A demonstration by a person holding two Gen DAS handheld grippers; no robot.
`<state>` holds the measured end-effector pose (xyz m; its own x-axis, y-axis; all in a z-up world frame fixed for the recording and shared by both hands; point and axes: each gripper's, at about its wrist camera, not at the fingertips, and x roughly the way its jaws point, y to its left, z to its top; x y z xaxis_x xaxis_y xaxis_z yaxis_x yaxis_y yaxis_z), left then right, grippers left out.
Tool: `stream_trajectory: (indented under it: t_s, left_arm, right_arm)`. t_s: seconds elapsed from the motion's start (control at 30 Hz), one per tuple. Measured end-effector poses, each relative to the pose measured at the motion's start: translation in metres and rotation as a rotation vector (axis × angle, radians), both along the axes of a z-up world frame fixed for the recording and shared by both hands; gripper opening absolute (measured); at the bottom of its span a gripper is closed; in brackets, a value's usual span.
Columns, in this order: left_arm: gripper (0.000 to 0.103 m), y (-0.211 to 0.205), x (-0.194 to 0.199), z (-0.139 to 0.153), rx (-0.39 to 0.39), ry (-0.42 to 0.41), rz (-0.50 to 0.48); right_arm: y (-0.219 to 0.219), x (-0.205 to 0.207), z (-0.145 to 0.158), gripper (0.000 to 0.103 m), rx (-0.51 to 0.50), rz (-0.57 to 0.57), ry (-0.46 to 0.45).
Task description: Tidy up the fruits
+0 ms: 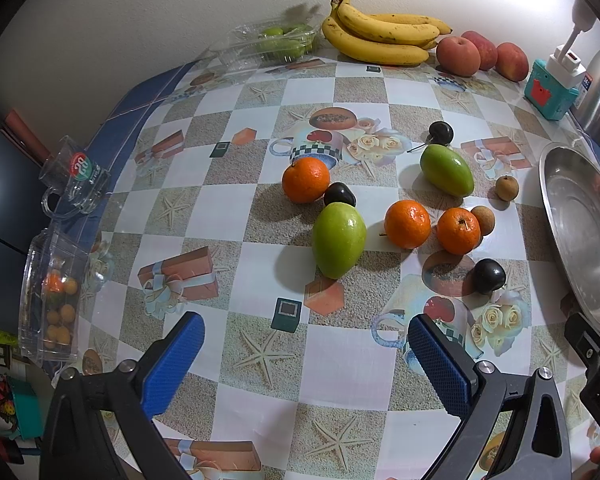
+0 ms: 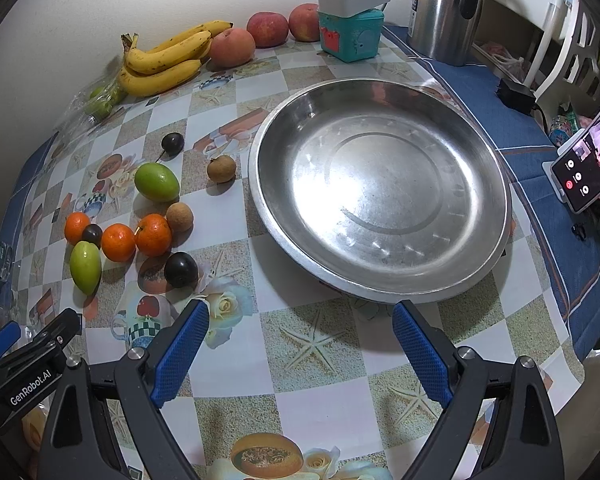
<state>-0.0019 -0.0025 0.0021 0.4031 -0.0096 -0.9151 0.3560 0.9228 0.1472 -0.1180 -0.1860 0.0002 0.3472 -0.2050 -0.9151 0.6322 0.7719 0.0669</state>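
"GenRobot.AI" reads in white on the black body of the left gripper (image 2: 104,328) where it enters the right view, and a clear mug (image 1: 74,180) at the table edge bears a red-green round label whose figures look like "28". Both grippers – left and right (image 2: 300,320) – stand spread wide above the glossy checked tablecloth (image 1: 340,360), blue knurled pads (image 1: 176,360) bare, touching nothing. The loose fruit – three oranges (image 1: 407,224), two smooth green oval fruits (image 1: 339,240), three dark plums (image 1: 488,275), two rough brown longans (image 1: 506,188) – lies just left of the round steel dish (image 2: 496,208); bananas (image 1: 380,36) and peaches (image 1: 458,56) sit by the wall.
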Motion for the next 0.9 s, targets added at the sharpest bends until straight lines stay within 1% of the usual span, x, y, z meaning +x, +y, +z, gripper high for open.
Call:
stream_trajectory:
  t_s: [0.9]
  left_arm:
    - [0.103, -0.0006, 0.0002, 0.0, 0.002, 0.002, 0.002]
  right_arm:
    - [0.0014, 0.001, -0.0009, 0.093, 0.001, 0.004, 0.003]
